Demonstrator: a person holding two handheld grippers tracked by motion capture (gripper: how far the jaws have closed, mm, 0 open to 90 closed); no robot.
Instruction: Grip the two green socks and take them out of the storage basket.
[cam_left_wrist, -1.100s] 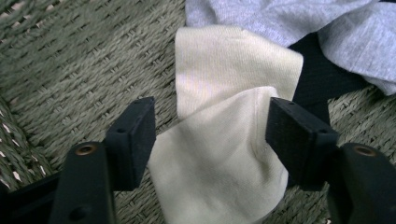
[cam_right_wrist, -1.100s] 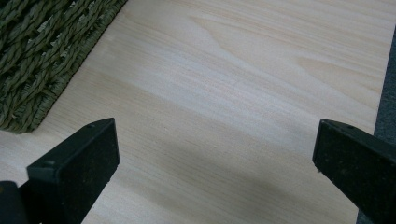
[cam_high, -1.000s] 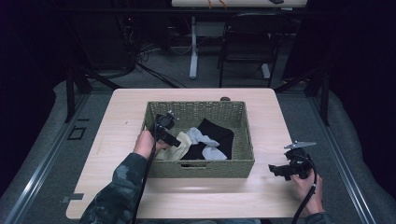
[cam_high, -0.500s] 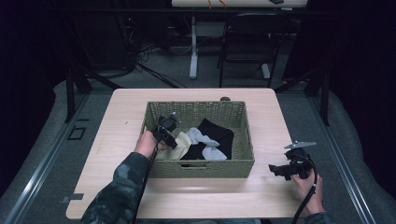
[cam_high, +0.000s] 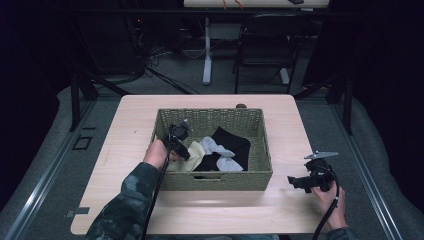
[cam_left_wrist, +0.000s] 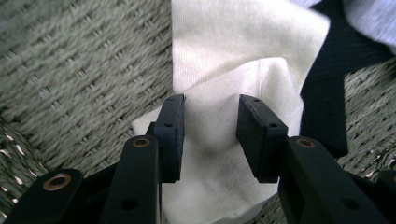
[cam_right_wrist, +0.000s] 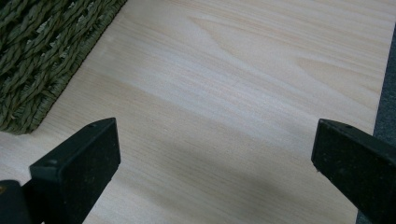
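Left gripper view: my left gripper straddles the cream cloth in the basket, jaws part-open. Next I'd pinch and lift; right gripper gapes wide.

basket: 1 | cloths: 3 | grippers: 2 | table: 1

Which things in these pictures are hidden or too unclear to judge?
- Cream cloth, left gripper view: its lower end is cut off by the bottom edge and the jaws; whether the pads touch it is unclear.
- Black cloth, high view: partly covered by the grey cloth.
- Small dark object behind the basket, high view: too small to identify.
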